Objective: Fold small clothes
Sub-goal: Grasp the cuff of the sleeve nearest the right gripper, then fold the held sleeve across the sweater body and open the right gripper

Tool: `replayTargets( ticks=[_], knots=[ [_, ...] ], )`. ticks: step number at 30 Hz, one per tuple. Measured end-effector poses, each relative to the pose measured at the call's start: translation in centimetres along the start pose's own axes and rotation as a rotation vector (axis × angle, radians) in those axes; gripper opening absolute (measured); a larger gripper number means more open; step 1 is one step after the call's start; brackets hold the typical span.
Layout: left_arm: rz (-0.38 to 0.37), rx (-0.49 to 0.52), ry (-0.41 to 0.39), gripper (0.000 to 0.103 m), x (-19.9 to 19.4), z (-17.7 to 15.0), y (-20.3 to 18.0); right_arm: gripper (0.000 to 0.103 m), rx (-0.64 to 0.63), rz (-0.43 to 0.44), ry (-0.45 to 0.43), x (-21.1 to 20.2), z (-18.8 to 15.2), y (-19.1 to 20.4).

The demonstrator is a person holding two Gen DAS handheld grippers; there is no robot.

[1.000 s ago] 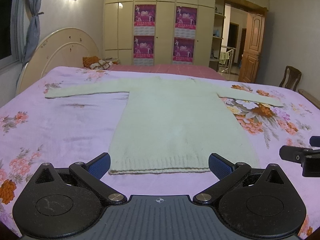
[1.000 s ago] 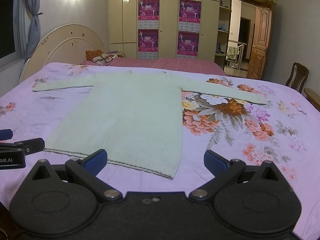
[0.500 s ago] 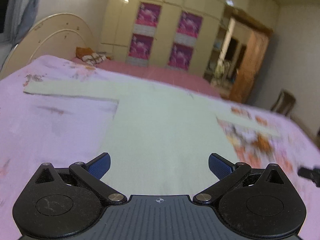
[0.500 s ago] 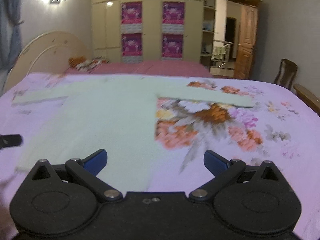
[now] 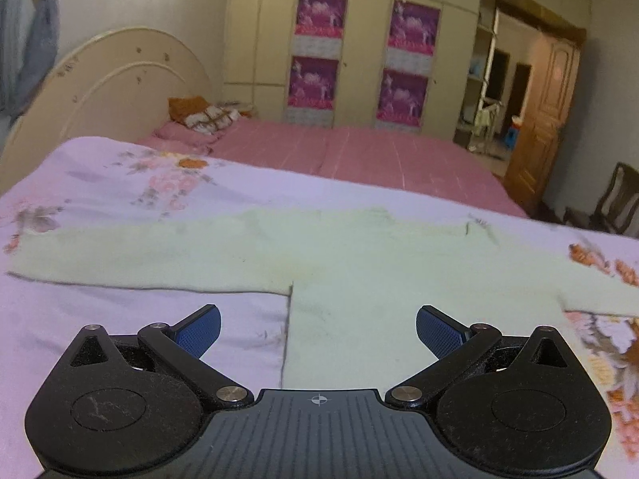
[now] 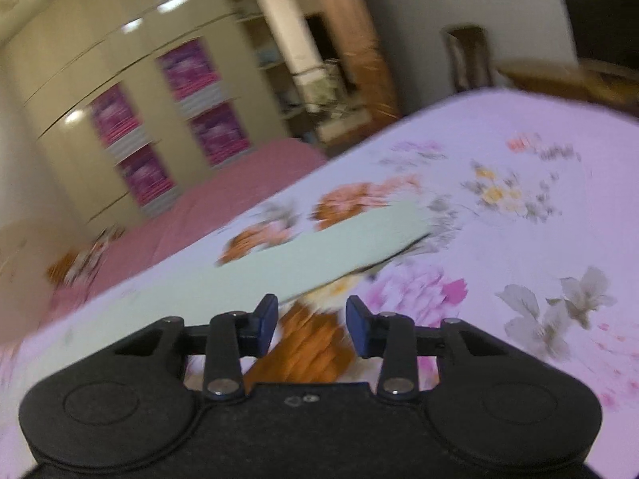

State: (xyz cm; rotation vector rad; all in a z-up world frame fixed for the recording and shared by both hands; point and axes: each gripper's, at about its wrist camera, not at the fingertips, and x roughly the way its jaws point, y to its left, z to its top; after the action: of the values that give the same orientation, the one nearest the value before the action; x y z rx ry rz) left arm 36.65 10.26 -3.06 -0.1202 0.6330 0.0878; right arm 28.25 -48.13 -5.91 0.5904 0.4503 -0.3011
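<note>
Sweater flat ahead — both tongs empty.

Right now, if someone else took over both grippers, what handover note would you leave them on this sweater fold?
Left gripper: open, empty, over the pale green sweater near where its sleeve meets the body.
Right gripper: jaws have just been closing, now partly closed with nothing between them, open over the floral bedsheet just short of the other sleeve; this view is blurred.
Sweater: lies flat on the bed, both sleeves spread outward.
Done: both grippers brought up to the sleeves; no fold made.
Left: grasp the sleeves, fold them in over the body, then fold the body.
</note>
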Motion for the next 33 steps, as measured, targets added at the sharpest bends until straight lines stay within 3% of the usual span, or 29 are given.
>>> replayTargets(
  ticks=[5,10,14,18,22,26,33],
  knots=[
    [-0.023,-0.046,0.060,0.103,4.6,-0.1,0.2,0.031,0.297,-0.014,0.001,7.1,1.1,-5.4],
    [-0.053,0.002,0.072,0.103,7.0,-0.5,-1.1,0.029,0.417,-0.003,0.005,10.8,1.7,-7.7],
    [-0.076,0.011,0.072,0.103,8.3,-0.3,-1.8,0.024,0.433,0.004,-0.002,12.2,1.6,-7.7],
    [-0.080,0.010,0.093,0.103,9.1,-0.3,-1.5,0.002,0.432,-0.031,0.002,12.9,2.1,-7.8],
    [-0.028,0.042,0.146,0.103,10.2,-0.6,-0.7,0.004,0.305,-0.088,-0.005,12.8,3.1,-5.8],
    [0.033,0.077,0.162,0.103,10.6,-0.9,0.6,0.004,0.077,-0.122,-0.037,12.6,3.5,-0.1],
    [0.029,0.023,0.119,0.103,9.5,-0.6,3.2,0.004,-0.285,0.050,-0.025,13.6,-0.6,15.1]
  ],
)
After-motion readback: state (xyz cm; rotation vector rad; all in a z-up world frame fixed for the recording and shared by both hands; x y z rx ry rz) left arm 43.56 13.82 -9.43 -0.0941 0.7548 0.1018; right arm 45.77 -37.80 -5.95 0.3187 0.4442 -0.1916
